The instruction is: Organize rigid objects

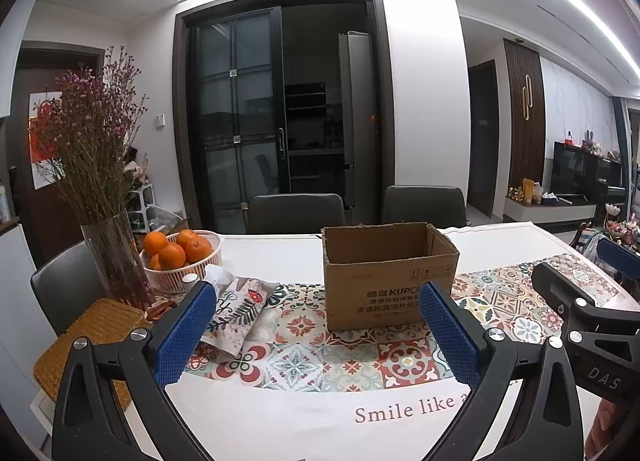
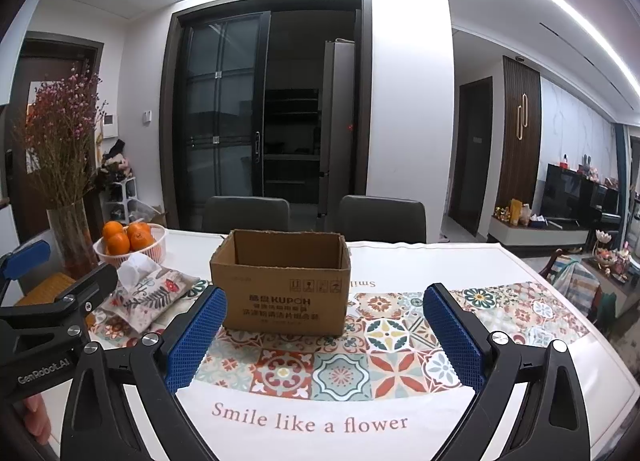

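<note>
An open brown cardboard box [image 1: 386, 277] [image 2: 282, 281] stands on the patterned table runner [image 1: 320, 357] [image 2: 360, 357]; what lies inside it is hidden. My left gripper [image 1: 318, 315] hovers open in front of the box, nothing between its blue pads [image 1: 188, 329]. My right gripper [image 2: 326, 319] is open too, just short of the box's front, with nothing held. Each gripper shows at the edge of the other's view: the right one [image 1: 580, 313] and the left one [image 2: 52, 293].
A white basket of oranges [image 1: 184, 257] [image 2: 132, 243], a glass vase of dried flowers [image 1: 112, 253] [image 2: 72, 237] and a floral fabric tissue pouch [image 1: 236, 309] [image 2: 148, 293] sit at the left. Two dark chairs [image 1: 296, 213] stand behind the table. A woven mat [image 1: 80, 341] lies at the left edge.
</note>
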Tool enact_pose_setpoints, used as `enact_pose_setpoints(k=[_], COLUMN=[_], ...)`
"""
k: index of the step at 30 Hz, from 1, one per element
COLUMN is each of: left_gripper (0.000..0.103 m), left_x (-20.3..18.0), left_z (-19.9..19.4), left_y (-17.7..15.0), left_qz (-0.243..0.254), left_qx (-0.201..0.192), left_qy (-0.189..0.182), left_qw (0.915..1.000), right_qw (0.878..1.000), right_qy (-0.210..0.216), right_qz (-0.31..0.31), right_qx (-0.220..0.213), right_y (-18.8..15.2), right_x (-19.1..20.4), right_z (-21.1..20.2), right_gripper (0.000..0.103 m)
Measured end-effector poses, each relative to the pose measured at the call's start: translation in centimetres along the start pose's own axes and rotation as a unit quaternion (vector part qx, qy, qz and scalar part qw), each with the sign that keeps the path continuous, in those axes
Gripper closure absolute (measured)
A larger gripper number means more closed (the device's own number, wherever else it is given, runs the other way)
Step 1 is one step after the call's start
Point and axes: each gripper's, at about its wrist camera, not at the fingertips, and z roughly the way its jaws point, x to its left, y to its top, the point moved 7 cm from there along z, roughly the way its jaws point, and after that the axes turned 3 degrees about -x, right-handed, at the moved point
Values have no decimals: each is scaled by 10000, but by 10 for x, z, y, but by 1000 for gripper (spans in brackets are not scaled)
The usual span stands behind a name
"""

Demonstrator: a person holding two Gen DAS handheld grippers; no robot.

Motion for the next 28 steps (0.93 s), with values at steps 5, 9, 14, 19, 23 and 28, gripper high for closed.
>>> enact_pose_setpoints(k=[5,9,14,19,23,28], left_gripper=[0,0,0,0,0,0], left_x=[0,0,0,0,0,0], left_z=[0,0,-1,0,0,0], left_y=[-1,-1,-1,-2,-2,-2], left_qz=[1,20,28,34,33,49], left_qx=[17,4,1,9,1,-20], left_qy=[25,39,29,40,37,57], left_qw=[10000,10000,10000,10000,10000,10000], right_qw=[10000,10000,10000,10000,10000,10000], right_qy=[3,5,10,18,16,4], right_qz=[8,10,20,22,20,30], right_qx=[15,16,13,13,11,11], right_y=[0,-1,0,-1,-1,-1], right_x=[0,0,-1,-1,-1,-2], right_z=[0,-1,0,-1,-2,-1], right_gripper=[3,3,3,3,3,3])
